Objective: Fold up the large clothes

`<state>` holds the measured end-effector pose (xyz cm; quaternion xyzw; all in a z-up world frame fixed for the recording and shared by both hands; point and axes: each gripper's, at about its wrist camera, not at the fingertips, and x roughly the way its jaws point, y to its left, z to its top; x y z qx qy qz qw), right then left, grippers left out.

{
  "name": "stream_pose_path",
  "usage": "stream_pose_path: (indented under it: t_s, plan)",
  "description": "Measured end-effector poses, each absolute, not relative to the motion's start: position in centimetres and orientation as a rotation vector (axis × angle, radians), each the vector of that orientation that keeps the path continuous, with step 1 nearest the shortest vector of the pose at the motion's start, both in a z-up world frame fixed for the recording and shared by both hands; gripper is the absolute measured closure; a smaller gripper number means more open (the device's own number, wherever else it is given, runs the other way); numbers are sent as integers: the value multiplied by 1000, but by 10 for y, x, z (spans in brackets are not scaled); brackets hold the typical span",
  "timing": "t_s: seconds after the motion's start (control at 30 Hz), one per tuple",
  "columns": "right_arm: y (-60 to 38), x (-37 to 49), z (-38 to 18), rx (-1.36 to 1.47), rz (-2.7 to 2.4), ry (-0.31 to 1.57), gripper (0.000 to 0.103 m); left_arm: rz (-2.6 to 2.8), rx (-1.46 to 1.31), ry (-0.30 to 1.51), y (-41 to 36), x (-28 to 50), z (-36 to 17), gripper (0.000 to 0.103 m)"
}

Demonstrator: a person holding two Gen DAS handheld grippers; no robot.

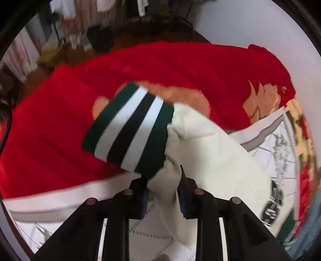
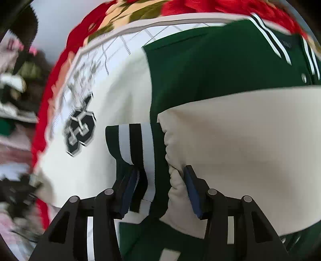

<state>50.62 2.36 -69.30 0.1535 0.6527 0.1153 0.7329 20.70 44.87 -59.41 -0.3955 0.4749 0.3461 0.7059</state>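
The garment is a varsity jacket with a dark green body (image 2: pixel 210 66), cream sleeves and green-white-black striped cuffs. In the left wrist view my left gripper (image 1: pixel 163 180) is shut on a cream sleeve (image 1: pixel 210 152) just behind its striped cuff (image 1: pixel 128 128), held up over a red blanket. In the right wrist view my right gripper (image 2: pixel 160 180) is shut on the other cream sleeve (image 2: pixel 240 136) at its striped cuff (image 2: pixel 138 150), which lies across the jacket's green body. A number patch (image 2: pixel 80 132) shows on the far sleeve.
A red fleece blanket (image 1: pixel 60 130) with a floral border (image 2: pixel 128 14) covers the surface under a white patterned sheet (image 1: pixel 150 235). Dark furniture and hanging clothes (image 1: pixel 80 24) stand behind. Blurred clutter (image 2: pixel 16 100) lies at the left of the right wrist view.
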Motion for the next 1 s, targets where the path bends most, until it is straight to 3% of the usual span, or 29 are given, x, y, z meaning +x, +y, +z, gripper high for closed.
stream_pose_path:
  t_s: [0.07, 0.1, 0.27, 0.33, 0.4, 0.43, 0.47, 0.6, 0.7, 0.8, 0.87, 0.9, 0.93, 1.0]
  plan:
    - [5, 499, -684, 417, 253, 1434, 51, 713, -1006, 1069, 438, 189, -598, 44]
    - [-4, 494, -678, 432, 242, 1424, 49, 702, -1056, 1064, 434, 182, -597, 41]
    - [-16, 474, -663, 377, 243, 1420, 40, 701, -1173, 1050, 407, 168, -595, 40]
    - [-1, 471, -663, 260, 283, 1435, 34, 693, -1166, 1067, 395, 182, -603, 40]
    - [29, 470, -673, 53, 320, 1437, 34, 705, -1156, 1085, 391, 200, -614, 40]
    - [39, 470, -679, -10, 330, 1437, 36, 730, -1136, 1097, 390, 207, -620, 40]
    - [48, 473, -682, -44, 340, 1426, 52, 746, -1118, 1093, 392, 208, -618, 40]
    - [54, 492, -674, -40, 210, 1308, 70, 746, -1051, 1062, 401, 217, -611, 40]
    - [57, 506, -682, -59, 183, 1315, 71, 774, -1071, 1044, 409, 220, -612, 39]
    - [57, 515, -694, -24, 215, 1399, 63, 797, -1049, 1025, 413, 223, -610, 40]
    - [43, 517, -685, 89, 266, 1401, 54, 822, -997, 991, 413, 232, -606, 45]
    - [32, 515, -678, 168, 299, 1389, 50, 838, -970, 976, 414, 230, -603, 55]
    - [20, 512, -671, 248, 323, 1370, 45, 863, -936, 971, 414, 232, -601, 77]
    - [0, 504, -663, 342, 324, 1354, 41, 872, -921, 933, 417, 232, -596, 94]
